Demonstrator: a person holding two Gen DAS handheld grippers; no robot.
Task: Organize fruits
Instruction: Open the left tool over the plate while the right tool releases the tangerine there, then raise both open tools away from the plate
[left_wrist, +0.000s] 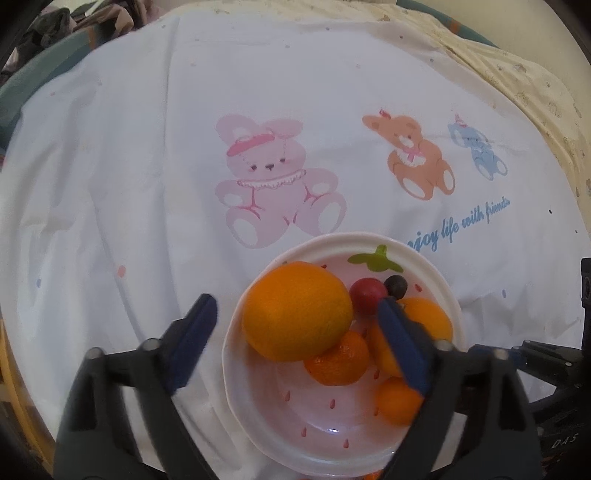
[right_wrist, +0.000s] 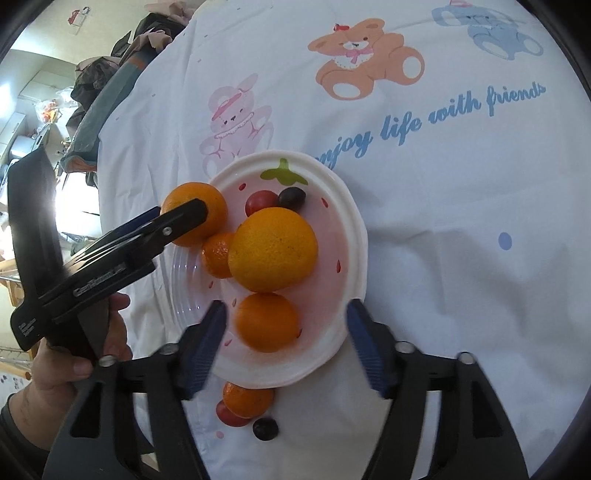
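A white strawberry-print bowl (left_wrist: 369, 240) (right_wrist: 354, 221) sits on the cloth and holds several oranges, a mandarin (left_wrist: 338, 360) (right_wrist: 216, 254), a red cherry tomato (left_wrist: 365, 293) (right_wrist: 260, 201) and a dark grape (left_wrist: 396, 285) (right_wrist: 291, 197). My left gripper (left_wrist: 295, 301) is open; an orange (left_wrist: 295, 314) (right_wrist: 207, 229) at the bowl's left rim lies between its blue pads with a gap on each side. My right gripper (right_wrist: 287, 305) is open around another orange (right_wrist: 267, 321), not touching it. The biggest orange (right_wrist: 273, 247) rests mid-bowl.
On the cloth by the bowl's near rim lie a mandarin (right_wrist: 247, 400), a red tomato (right_wrist: 231, 415) and a dark grape (right_wrist: 265, 428). A person's hand (right_wrist: 74, 350) grips the left tool. The white bear-print cloth (left_wrist: 147, 184) spreads beyond; piled clothes (right_wrist: 122, 55) lie at its far left edge.
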